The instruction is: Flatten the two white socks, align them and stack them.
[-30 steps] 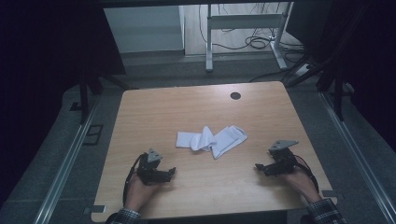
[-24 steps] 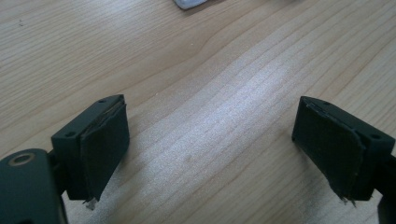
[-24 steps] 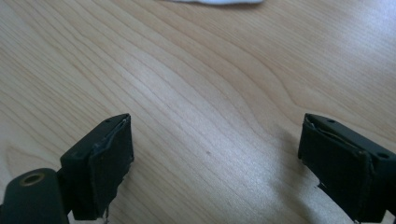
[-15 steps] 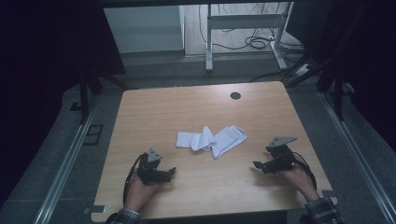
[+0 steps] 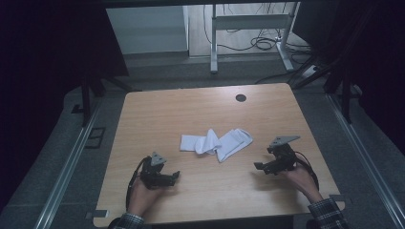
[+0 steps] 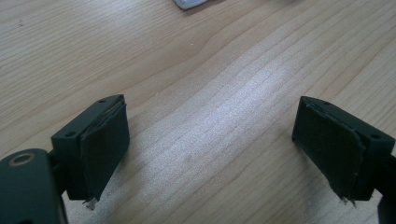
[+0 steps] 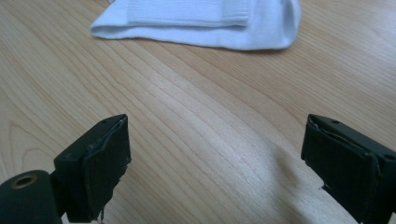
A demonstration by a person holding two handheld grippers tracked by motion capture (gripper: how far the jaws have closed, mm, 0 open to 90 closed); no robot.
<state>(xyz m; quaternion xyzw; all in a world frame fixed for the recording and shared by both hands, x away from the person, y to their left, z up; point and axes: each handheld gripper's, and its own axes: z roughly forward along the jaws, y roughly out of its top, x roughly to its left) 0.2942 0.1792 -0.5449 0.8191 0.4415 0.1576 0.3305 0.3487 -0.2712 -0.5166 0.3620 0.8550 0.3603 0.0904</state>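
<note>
The high view looked down and forward over the whole table (image 5: 143, 119). Both gripper views skimmed low and close across its wood, sharing the white cloth (image 7: 205, 21) at their upper edges.

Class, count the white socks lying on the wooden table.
2. One sock lies left of the table's middle; the other sock lies right of it, overlapping the first. More may be hidden beneath.
</note>
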